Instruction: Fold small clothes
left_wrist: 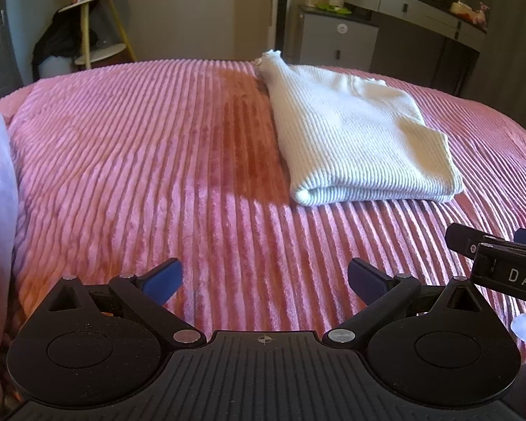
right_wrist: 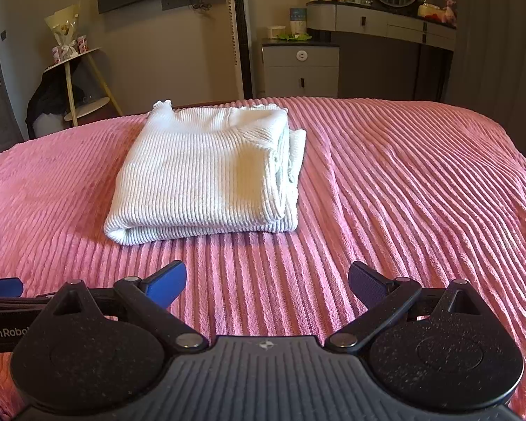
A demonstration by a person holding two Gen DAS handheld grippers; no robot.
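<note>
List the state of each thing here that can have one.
white sweater: folded, lying flat on the bed, not held
pink bedspread: spread over the bed, slightly rumpled
left hand-held gripper: open, holding nothing
right hand-held gripper: open, holding nothing
cabinet drawers: closed

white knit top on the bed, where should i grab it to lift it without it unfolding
Grip the thick rolled fold edge nearest the grippers on the white knit top, coming in low from the near side over the pink bedspread. That edge bundles all layers; the right side shows loose stacked edges that would likely spill. Both the left gripper and right gripper are open.
</note>
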